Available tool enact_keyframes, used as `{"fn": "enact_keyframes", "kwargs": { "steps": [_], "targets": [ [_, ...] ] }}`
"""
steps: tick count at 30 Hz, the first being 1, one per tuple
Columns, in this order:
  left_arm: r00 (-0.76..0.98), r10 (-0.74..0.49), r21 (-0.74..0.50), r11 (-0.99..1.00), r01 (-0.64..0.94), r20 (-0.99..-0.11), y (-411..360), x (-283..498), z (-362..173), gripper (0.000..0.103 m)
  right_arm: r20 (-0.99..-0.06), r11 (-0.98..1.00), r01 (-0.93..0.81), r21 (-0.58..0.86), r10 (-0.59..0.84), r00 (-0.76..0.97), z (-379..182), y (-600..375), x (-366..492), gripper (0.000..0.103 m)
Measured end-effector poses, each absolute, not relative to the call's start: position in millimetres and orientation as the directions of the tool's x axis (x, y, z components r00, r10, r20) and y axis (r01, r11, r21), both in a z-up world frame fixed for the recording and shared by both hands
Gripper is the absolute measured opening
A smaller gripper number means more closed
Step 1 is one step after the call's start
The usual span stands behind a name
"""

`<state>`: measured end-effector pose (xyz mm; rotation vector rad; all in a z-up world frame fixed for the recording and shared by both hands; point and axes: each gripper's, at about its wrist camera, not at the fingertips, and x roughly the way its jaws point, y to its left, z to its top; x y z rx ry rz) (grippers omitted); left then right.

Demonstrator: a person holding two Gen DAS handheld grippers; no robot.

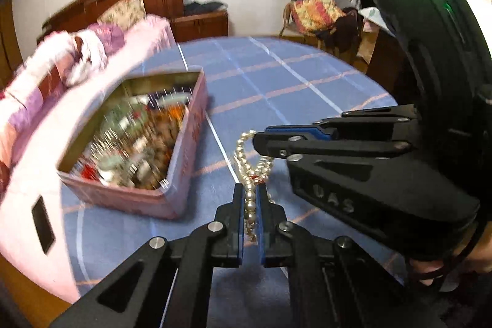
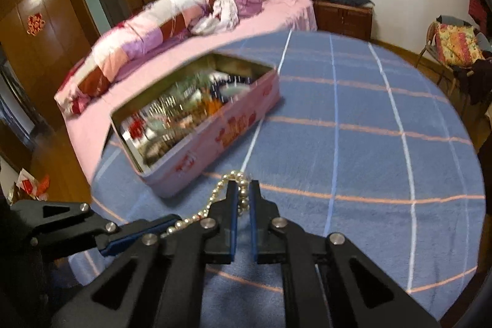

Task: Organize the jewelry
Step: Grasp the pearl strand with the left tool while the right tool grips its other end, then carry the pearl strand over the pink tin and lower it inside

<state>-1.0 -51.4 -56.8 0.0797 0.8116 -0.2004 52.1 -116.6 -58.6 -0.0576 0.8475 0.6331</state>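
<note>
Both my left tongs (image 1: 251, 199) and right tongs (image 2: 243, 199) pinch the bead necklace (image 1: 249, 162) just beside the pink tin (image 1: 172, 199). I should lift it slowly, together, so it won't snag.

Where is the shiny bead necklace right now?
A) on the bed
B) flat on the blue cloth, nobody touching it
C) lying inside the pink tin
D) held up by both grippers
D: the bead necklace is pinched by the left gripper and by the right gripper, beside the pink tin, not inside it.
</note>
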Motion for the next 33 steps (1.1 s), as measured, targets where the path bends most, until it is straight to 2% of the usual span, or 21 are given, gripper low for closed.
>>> {"fn": "enact_keyframes", "kwargs": {
  "steps": [7,14,33],
  "targets": [
    [0.721,-0.14,0.016,0.979,0.205,-0.679,-37,5,-24,0.005,-0.645,0.795,-0.57,0.206,0.549,0.532,-19,-111,52,0.01],
    [0.747,-0.08,0.067,0.984,0.165,-0.66,-9,23,-10,0.005,-0.615,0.776,-0.594,0.211,0.578,0.536,-7,-87,70,0.01],
    [0.763,0.014,0.095,0.994,0.062,-0.646,41,44,-6,0.005,-0.617,0.749,-0.646,0.15,0.581,0.53,6,-34,88,0.01]
  ]
}}
